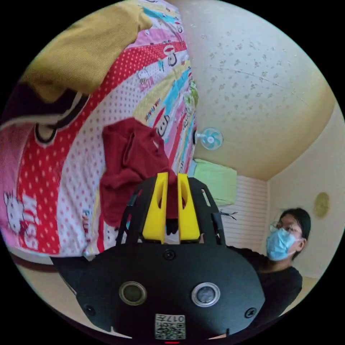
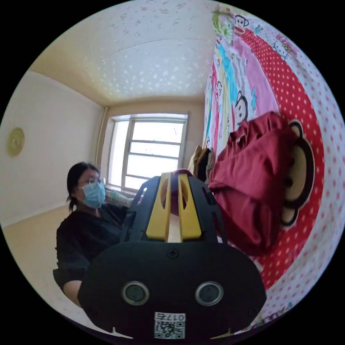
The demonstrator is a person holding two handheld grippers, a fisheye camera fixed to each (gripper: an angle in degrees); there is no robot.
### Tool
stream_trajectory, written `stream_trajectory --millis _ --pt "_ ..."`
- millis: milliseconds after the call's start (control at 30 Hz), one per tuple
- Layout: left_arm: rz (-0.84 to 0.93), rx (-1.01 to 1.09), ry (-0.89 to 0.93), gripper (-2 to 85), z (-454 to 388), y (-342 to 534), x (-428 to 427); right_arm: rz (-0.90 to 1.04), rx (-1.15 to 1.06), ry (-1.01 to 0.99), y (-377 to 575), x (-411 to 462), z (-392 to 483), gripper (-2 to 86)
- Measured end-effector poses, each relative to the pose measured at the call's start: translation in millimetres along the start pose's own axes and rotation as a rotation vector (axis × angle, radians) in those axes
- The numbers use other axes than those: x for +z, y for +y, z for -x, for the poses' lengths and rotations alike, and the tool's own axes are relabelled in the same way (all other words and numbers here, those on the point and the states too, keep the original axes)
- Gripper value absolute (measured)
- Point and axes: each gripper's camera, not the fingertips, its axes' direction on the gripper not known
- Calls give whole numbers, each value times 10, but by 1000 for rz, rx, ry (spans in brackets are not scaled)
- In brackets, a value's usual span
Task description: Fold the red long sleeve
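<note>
Left gripper view: mustard garment (image 1: 82, 50) beside red long sleeve (image 1: 125, 158)

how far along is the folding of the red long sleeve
Done: little that shows. The red long sleeve lies bunched and creased on the patterned bedsheet, with no neat fold visible. In hand: the left gripper is shut on red cloth at one edge, and the right gripper also pinches red fabric between its jaws. Left: spreading it flat, then all the folds, most likely.
</note>
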Motion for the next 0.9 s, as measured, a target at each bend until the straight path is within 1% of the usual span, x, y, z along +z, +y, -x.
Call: stream_trajectory --millis 33,67,100,133,167,200,233,267,300,333,367,400,433,467,500,533,567,600,633,667,733,767,800,833,900 --pt "-19 8 -46 74 -16 -161 22 -58 34 140 -312 120 -80 16" --pt "-46 21 -144 78 -59 -420 54 -72 59 236 -436 204 -89 15" --pt "-60 16 -243 83 -107 -559 74 -78 96 437 -621 438 -32 14" --pt "-65 8 -284 85 -129 -581 82 -55 51 577 -709 753 123 13" --pt "-72 12 -326 89 -171 -535 103 -23 -8 619 -720 943 218 12" --pt "-61 30 -347 93 -188 -405 143 83 -134 702 -672 1365 375 11" --pt "-53 31 -365 97 -179 -312 166 201 -220 835 -540 1789 431 9" --pt "-35 10 -411 105 -124 -90 209 262 -259 927 -440 1995 416 9" --pt "-30 -20 -449 118 -45 171 240 375 -320 1142 -211 2329 293 7" --pt "-31 -29 -464 125 -8 299 252 462 -363 1396 48 2545 61 6" --pt "-31 -47 -503 138 68 557 286 490 -384 1528 189 2606 -83 6" --pt "-30 -77 -549 152 154 784 330 503 -483 1700 512 2658 -336 5" --pt "-32 -97 -564 159 204 884 355 375 -655 1731 887 2622 -408 5" --pt "-34 -130 -559 166 312 1036 412 301 -718 1740 1046 2597 -410 5" --pt "-45 -158 -505 166 424 1119 460 245 -755 1759 1239 2575 -417 4" --pt "-53 -174 -462 155 477 1132 478 235 -731 1757 1316 2549 -376 5" --pt "-76 -213 -364 135 565 1124 499 218 -705 1745 1331 2515 -328 5" --pt "-95 -238 -268 101 597 1087 521 175 -633 1691 1333 2397 -201 4" --pt "-93 -237 -207 84 584 1058 542 116 -544 1610 1319 2220 -58 4" --pt "-95 -215 -113 78 463 1008 579 79 -497 1572 1317 2113 15 4" --pt "-96 -57 -61 69 -26 952 638 -98 -349 1458 1408 1652 292 5" --pt "-66 60 -90 66 -450 931 743 -148 -316 1443 1454 1529 359 6" --pt "-11 172 -122 65 -887 937 931 -241 -248 1428 1559 1293 471 7" --pt "20 226 -125 65 -1094 954 1051 -330 -164 1417 1684 1050 558 8" --pt "186 412 -98 65 -1771 1116 1668 -439 -37 1356 1917 687 644 12"
